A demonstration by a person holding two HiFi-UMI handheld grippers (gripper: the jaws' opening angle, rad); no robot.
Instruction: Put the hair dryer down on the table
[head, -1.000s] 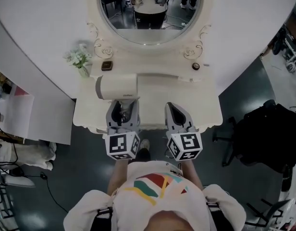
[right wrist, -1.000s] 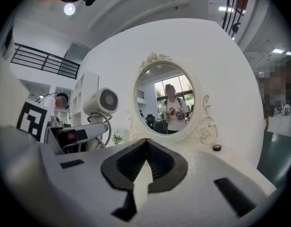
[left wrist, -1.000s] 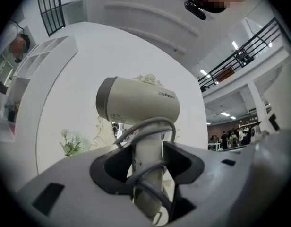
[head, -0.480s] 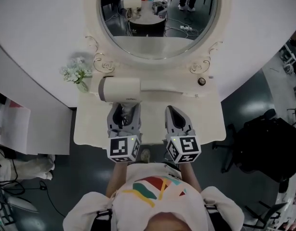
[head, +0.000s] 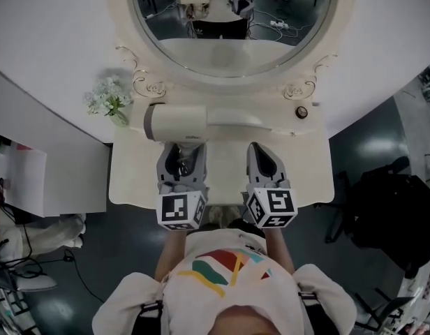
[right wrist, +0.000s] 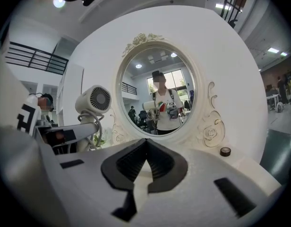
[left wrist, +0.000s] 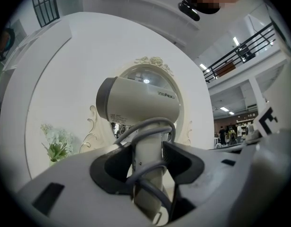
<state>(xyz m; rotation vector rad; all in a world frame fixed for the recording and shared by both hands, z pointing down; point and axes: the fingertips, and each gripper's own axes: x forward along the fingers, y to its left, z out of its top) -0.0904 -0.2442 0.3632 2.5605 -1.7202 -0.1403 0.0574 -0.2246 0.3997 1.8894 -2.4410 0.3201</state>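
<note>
Nearest, the right gripper stayed closed and empty, while the left gripper still clamped the cord-wrapped handle of the hair dryer, carried forward over the table toward the mirror and apparently not yet put down.

Ornate oval mirror, white wall, dark floor.

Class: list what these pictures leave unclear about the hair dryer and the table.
The hair dryer handle's end: left gripper view, hidden behind the left hand-held gripper.
Gap between hair dryer and table: head view, seen from above.
The small dark round thing: head view, too small to name.
</note>
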